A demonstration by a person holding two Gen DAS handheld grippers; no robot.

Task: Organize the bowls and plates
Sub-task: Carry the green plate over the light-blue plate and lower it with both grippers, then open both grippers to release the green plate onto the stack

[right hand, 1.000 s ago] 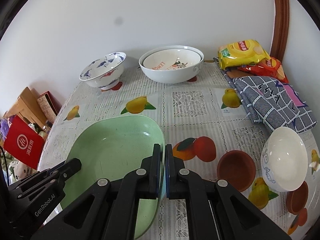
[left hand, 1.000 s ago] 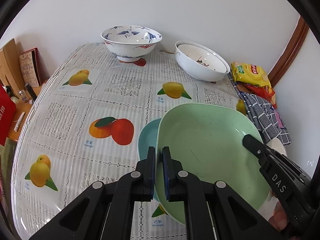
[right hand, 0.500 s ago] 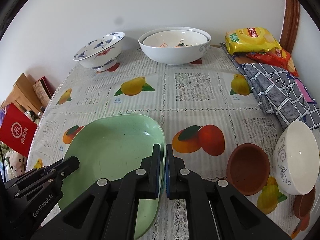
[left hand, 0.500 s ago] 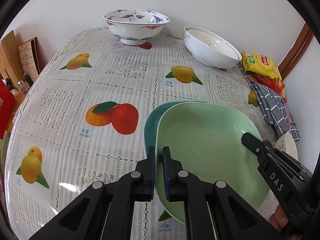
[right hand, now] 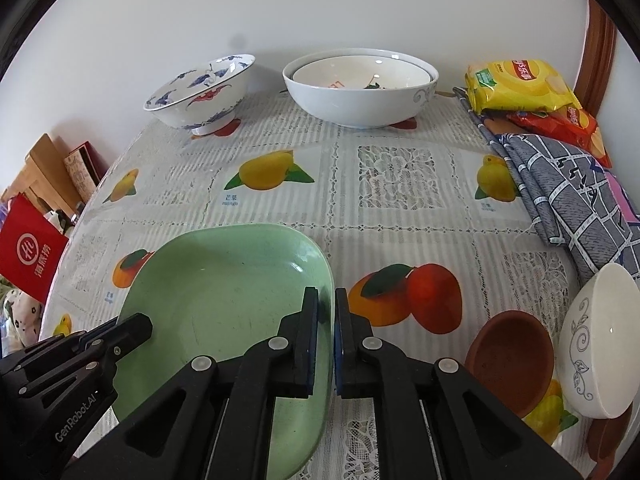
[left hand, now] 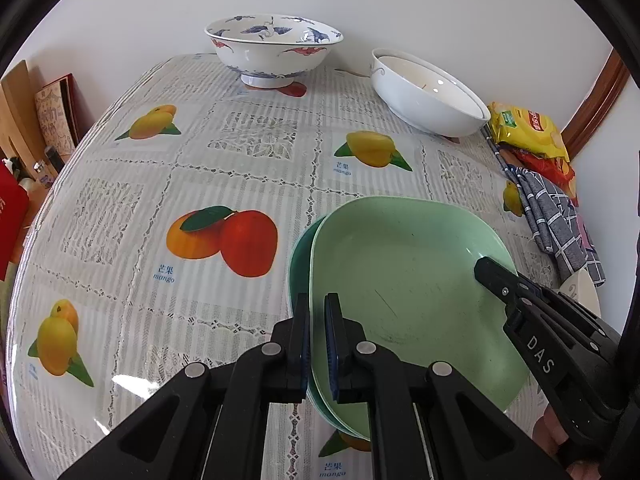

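Note:
A light green plate (left hand: 404,280) lies on top of a teal plate (left hand: 299,256) near the table's front. My left gripper (left hand: 317,340) is shut on the stack's left rim. My right gripper (right hand: 327,328) is shut on the green plate's (right hand: 224,292) right rim. Each gripper shows in the other's view. A blue-and-white patterned bowl (left hand: 274,48) and two nested white bowls (left hand: 428,96) stand at the back. They show in the right wrist view too: the patterned bowl (right hand: 200,96) and the nested bowls (right hand: 360,92). A small white bowl (right hand: 596,344) sits at the right.
A brown dish (right hand: 512,356) lies beside the small white bowl. Snack bags (right hand: 520,88) and a checked cloth (right hand: 568,196) lie along the right edge. Wooden boards and a red box (right hand: 32,256) stand beyond the left edge. The wall is close behind the table.
Both grippers and the held plates have moved forward and lower over the table; the back bowls appear larger and closer. The jaws have stayed shut on the rims.

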